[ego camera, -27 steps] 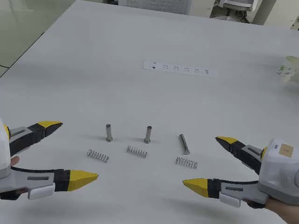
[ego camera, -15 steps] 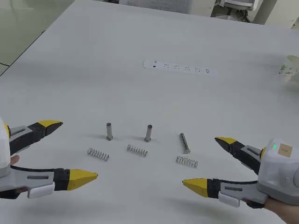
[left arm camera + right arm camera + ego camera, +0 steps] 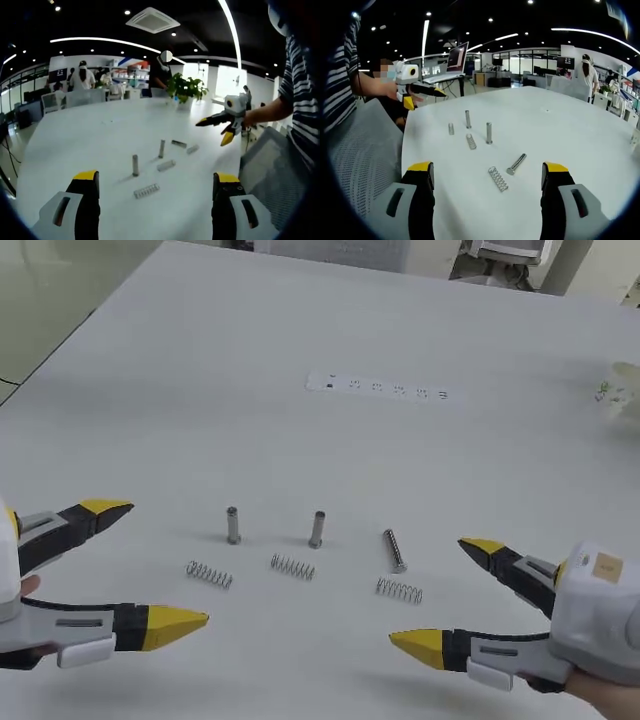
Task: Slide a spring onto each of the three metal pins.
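The left gripper (image 3: 168,562) hovers over the near left part of the white tabletop (image 3: 300,440), its yellow-tipped jaws spread wide with nothing between them. The right gripper (image 3: 427,590) hangs above the near right part, jaws likewise wide apart and empty, with a hand (image 3: 612,702) behind it at the near edge.

Between the two grippers, closer to the near edge than the far one, the parts sit in two rows. In the farther row the left pin (image 3: 233,524) and the middle pin (image 3: 317,528) stand upright, apart from each other. The right pin (image 3: 394,549) lies on its side, its wider end toward the near edge.

In the nearer row three springs lie flat and loose on the tabletop, one just in front of each pin: the left spring (image 3: 209,574), the middle spring (image 3: 292,566) and the right spring (image 3: 399,590). The right spring lies nearest the right gripper's jaw tips.

Toward the far edge, well apart from the pins, a white power strip (image 3: 385,389) lies flat. A pale object (image 3: 622,388) near the right edge is too blurred to identify
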A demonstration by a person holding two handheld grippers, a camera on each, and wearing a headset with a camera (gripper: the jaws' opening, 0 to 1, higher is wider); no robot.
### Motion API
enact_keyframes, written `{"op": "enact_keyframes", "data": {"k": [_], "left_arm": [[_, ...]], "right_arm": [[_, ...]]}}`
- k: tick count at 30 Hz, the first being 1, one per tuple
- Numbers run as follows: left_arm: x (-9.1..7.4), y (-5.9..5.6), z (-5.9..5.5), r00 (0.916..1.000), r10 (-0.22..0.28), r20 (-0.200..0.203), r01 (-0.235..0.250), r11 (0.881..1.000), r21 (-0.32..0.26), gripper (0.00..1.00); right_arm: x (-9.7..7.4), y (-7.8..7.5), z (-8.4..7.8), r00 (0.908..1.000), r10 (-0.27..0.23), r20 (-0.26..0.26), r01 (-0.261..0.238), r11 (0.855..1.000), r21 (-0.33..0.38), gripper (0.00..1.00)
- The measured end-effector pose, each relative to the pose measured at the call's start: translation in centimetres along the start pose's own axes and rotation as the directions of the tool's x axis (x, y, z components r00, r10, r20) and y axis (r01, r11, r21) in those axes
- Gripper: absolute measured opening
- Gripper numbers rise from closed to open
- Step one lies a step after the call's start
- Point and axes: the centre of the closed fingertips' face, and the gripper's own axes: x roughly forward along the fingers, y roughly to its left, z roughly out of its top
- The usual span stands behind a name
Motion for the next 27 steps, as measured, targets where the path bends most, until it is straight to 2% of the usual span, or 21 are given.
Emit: {"op": "enact_keyframes", "data": {"k": [16, 27], "left_arm": [[0.08, -0.20, 0.10, 0.9999, -0.010, 0.000, 0.010, 1.000, 0.003, 0.91], [0.10, -0.19, -0.23, 0.9999, -0.012, -0.005, 0.012, 1.000, 0.002, 0.91]], "right_arm": [[0.17, -0.12, -0.03, 1.0000, 0.002, -0.003, -0.002, 1.000, 0.004, 0.89], [-0.30, -0.04, -0.49, 1.0000, -0.005, -0.007, 0.005, 1.000, 0.009, 0.88]]}}
